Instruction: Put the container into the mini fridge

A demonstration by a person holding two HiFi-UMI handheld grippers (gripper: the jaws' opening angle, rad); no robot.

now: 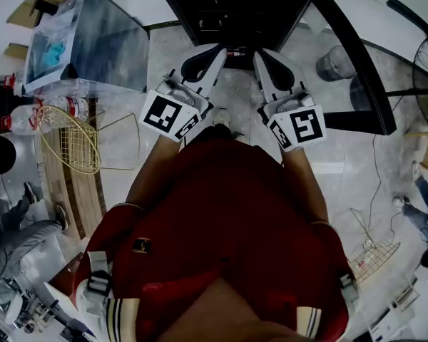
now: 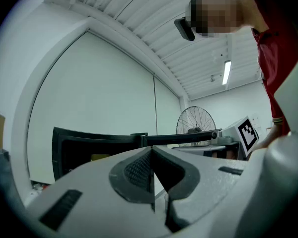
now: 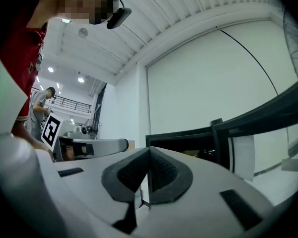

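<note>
**Clerk:** Head view: what is listed there only?

**Me:** My red sleeves and both tools side by side: left gripper (image 1: 212, 54), right gripper (image 1: 265, 57), each aimed at the open fridge (image 1: 221, 9). On the floor there is a wire basket (image 1: 75, 144) and bottles (image 1: 53, 112) to my left. A grey bin (image 1: 335, 63) is to my right, near the fridge door (image 1: 357, 77).

**Clerk:** Left gripper view only?

**Me:** The fridge seen from low down, dark inside. A fan (image 2: 196, 120) stands beyond it. My right gripper's marker cube (image 2: 248, 132) is at the right edge. Strip lights run along the ceiling.

**Clerk:** Right gripper view only?

**Me:** The fridge opening with the door edge-on at the right. My left gripper's marker cube (image 3: 50, 130) is at the left. A person in grey (image 3: 39, 103) stands far behind it.

**Clerk:** State of the fingers?

**Me:** Left fingers (image 2: 136, 171): pressed together along the whole pad line, with nothing between them and touching nothing. Right fingers (image 3: 164, 172): the same, closed pad to pad, empty and clear of the fridge.

**Clerk:** Container?

**Me:** Not in my grip. A pale yellow container (image 2: 100, 157) sits inside the fridge opening, low in the dark interior. The right gripper view shows it too, but it is too small to make out its shape.
</note>
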